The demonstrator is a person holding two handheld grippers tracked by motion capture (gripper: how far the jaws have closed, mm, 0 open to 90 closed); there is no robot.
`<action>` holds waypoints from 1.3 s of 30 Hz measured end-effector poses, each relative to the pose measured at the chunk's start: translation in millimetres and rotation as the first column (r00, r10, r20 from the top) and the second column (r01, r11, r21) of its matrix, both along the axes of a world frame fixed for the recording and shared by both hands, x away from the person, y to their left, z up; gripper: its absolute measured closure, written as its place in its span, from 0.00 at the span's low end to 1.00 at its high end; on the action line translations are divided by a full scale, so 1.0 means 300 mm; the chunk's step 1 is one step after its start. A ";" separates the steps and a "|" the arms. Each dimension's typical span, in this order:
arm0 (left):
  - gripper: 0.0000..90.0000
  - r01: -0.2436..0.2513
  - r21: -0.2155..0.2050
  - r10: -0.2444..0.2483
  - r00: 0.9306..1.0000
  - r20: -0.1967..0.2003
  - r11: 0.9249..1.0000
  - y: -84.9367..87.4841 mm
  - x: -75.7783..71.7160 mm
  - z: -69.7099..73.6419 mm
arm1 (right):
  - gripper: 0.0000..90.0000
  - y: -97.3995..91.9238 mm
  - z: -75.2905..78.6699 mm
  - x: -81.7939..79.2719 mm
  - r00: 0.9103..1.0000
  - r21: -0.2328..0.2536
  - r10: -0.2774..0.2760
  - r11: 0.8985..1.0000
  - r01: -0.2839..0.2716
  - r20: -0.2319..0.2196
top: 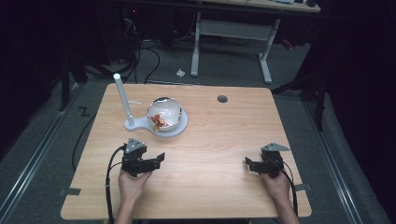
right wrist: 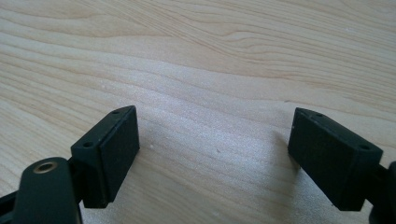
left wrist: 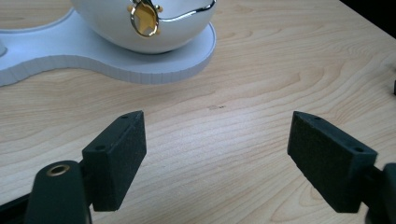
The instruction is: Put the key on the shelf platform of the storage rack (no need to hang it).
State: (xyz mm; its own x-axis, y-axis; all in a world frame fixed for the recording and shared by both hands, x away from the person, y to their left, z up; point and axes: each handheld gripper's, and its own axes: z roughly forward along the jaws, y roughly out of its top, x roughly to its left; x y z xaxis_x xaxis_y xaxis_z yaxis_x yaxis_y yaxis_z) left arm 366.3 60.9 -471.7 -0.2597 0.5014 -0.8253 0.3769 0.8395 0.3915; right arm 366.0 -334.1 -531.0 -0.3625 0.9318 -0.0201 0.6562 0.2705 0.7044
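- Left gripper (top: 158, 158): fingers wide, empty, near bowl (top: 164, 114). A fast approach may knock the bowl off its stand (top: 180, 128).
- Right gripper (top: 250, 163): fingers wide, empty, over desk (top: 219, 140).

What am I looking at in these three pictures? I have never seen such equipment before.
A person sits at a wooden table and holds a black hand tool in each hand. Each tool ends in tongs: the left tongs and the right tongs. One picture looks down from above. The other two come from small cameras on the tools, looking along the left tongs and right tongs. Both are open and hold nothing. On the table lies a white stand with an upright post, carrying a white bowl with gold trim.
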 end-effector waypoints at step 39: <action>0.25 -0.019 0.208 0.026 0.999 -0.029 0.978 -0.108 0.061 -0.198 | 0.18 0.000 0.000 0.000 1.000 -0.002 0.002 1.000 -0.002 0.001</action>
State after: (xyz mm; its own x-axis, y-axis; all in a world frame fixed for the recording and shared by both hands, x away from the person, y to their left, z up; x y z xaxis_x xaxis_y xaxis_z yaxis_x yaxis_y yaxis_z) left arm 384.5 28.6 -531.1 -0.2967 0.6551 -0.6949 0.3738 0.7492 0.5467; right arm 366.0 -334.1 -530.9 -0.3647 0.9308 -0.0222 0.6551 0.2735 0.7043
